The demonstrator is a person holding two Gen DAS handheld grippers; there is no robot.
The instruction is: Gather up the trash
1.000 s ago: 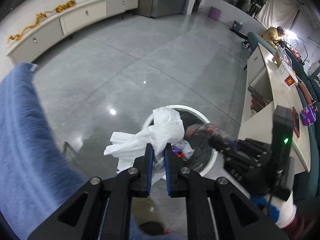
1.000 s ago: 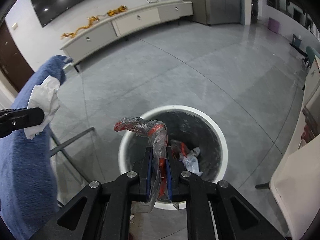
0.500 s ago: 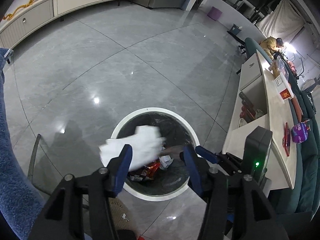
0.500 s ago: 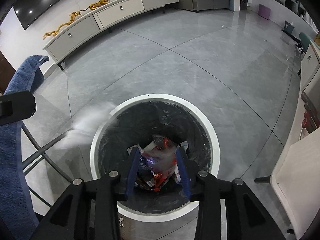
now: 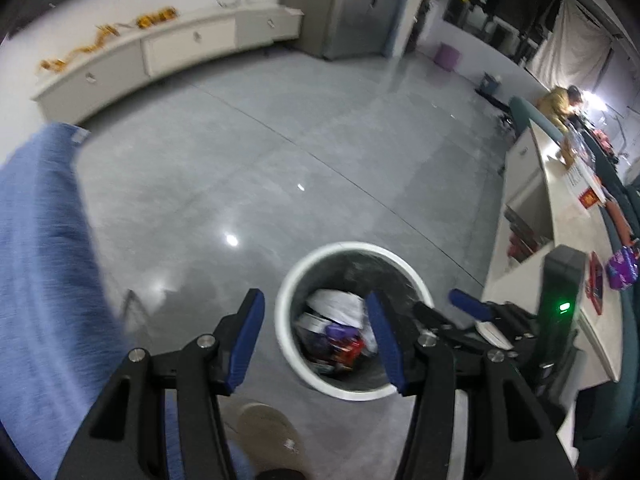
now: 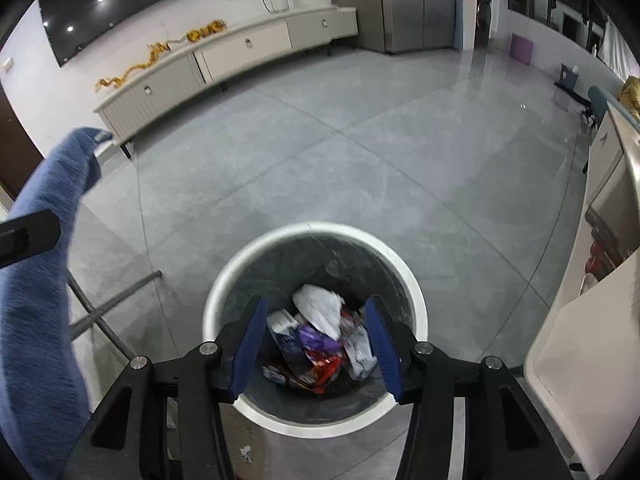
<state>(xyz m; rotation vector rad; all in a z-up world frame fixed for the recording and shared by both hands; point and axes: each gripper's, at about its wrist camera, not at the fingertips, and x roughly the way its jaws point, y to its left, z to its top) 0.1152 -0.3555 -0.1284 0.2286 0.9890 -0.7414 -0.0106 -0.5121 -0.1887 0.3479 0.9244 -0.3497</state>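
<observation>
A round white-rimmed trash bin (image 6: pixel 224 280) with a dark liner stands on the grey floor; it also shows in the left wrist view (image 5: pixel 288 280). Inside lie a crumpled white tissue (image 6: pixel 318 310), a white tissue (image 5: pixel 338 306) and coloured wrappers (image 6: pixel 316 364). My right gripper (image 6: pixel 316 348) is open and empty, right above the bin. My left gripper (image 5: pixel 318 344) is open and empty, above the bin's left edge. The right gripper (image 5: pixel 476 312) shows at the right of the left wrist view.
A blue cloth (image 6: pixel 36 280) hangs over a metal frame (image 6: pixel 112 300) at the left. A white counter (image 5: pixel 568 248) with small items runs along the right. A long low cabinet (image 6: pixel 224 60) stands at the far wall. A person (image 5: pixel 560 100) sits far right.
Both grippers opened: the left let go of the white tissue, the right let go of the red plastic wrapper. Both pieces now lie in the bin.
</observation>
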